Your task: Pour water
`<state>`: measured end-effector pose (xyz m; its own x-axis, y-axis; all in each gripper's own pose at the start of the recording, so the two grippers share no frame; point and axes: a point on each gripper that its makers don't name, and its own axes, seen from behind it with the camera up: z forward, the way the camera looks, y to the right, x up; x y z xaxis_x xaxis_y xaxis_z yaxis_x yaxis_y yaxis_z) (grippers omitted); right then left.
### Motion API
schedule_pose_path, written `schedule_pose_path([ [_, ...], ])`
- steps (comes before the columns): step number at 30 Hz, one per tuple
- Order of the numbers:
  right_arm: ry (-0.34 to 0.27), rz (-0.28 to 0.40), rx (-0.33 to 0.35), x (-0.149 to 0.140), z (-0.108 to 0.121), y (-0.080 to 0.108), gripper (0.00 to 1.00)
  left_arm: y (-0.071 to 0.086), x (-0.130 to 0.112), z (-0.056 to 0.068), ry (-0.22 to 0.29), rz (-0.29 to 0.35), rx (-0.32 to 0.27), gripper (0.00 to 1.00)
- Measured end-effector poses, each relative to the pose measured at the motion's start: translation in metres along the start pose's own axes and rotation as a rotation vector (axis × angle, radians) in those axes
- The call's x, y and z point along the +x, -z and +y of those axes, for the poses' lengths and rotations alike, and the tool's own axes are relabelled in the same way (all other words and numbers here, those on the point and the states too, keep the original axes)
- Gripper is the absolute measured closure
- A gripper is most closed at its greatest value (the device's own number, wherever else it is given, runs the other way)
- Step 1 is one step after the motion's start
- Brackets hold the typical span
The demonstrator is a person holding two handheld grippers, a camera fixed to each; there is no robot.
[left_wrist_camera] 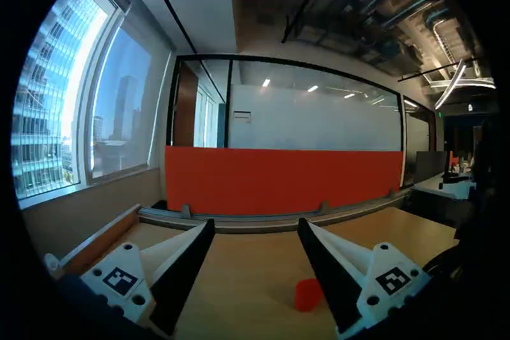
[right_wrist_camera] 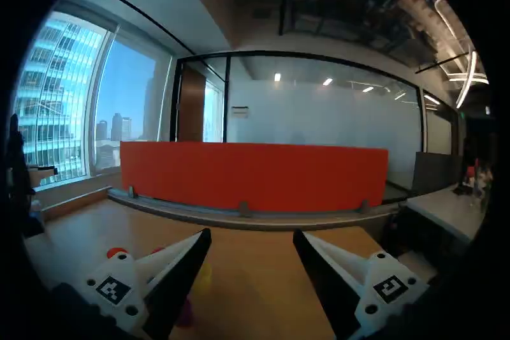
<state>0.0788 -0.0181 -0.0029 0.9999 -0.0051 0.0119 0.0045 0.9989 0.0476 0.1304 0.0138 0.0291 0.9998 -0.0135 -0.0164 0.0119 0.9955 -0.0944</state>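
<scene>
My left gripper (left_wrist_camera: 255, 228) is open over a wooden desk (left_wrist_camera: 255, 276), nothing between its white and black fingers (left_wrist_camera: 185, 263). A small red object (left_wrist_camera: 308, 294) lies on the desk just inside the right finger, partly hidden by it. My right gripper (right_wrist_camera: 252, 238) is also open and empty above the same kind of wooden desk (right_wrist_camera: 255, 282). Beside its left finger (right_wrist_camera: 172, 276) I see small coloured things: a red one (right_wrist_camera: 115, 252), a yellow one (right_wrist_camera: 203, 278) and a purple one (right_wrist_camera: 185, 314), all mostly hidden. What they are I cannot tell.
An orange divider panel (left_wrist_camera: 280, 180) runs along the desk's far edge (right_wrist_camera: 255, 177). Large windows (left_wrist_camera: 64, 110) stand on the left, a glass wall behind. Another desk with a monitor (right_wrist_camera: 433, 174) is at the right. A dark shape (right_wrist_camera: 19, 174) stands at the left rim.
</scene>
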Motion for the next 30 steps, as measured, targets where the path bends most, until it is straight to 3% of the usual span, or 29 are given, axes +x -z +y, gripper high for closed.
schedule_pose_path([
  [5, -0.021, 0.005, 0.007, 0.018, 0.002, -0.001, 0.0, -0.005, 0.025, 0.0, -0.012, 0.002, -0.019, 0.03],
  [11, -0.044, -0.011, 0.058, 0.013, -0.005, -0.005, 0.0, -0.01, 0.031, 0.006, -0.024, -0.01, -0.06, 0.03],
  [15, -0.036, -0.007, 0.124, 0.015, -0.016, -0.006, 0.0, -0.01, 0.029, 0.016, -0.022, -0.02, -0.108, 0.03],
  [23, 0.004, 0.004, 0.31, 0.025, -0.055, 0.002, 0.0, -0.008, 0.019, 0.047, -0.019, -0.047, -0.245, 0.03],
  [30, 0.01, 0.011, 0.409, 0.032, -0.072, 0.008, 0.01, 0.003, 0.021, 0.081, -0.009, -0.04, -0.377, 0.03],
])
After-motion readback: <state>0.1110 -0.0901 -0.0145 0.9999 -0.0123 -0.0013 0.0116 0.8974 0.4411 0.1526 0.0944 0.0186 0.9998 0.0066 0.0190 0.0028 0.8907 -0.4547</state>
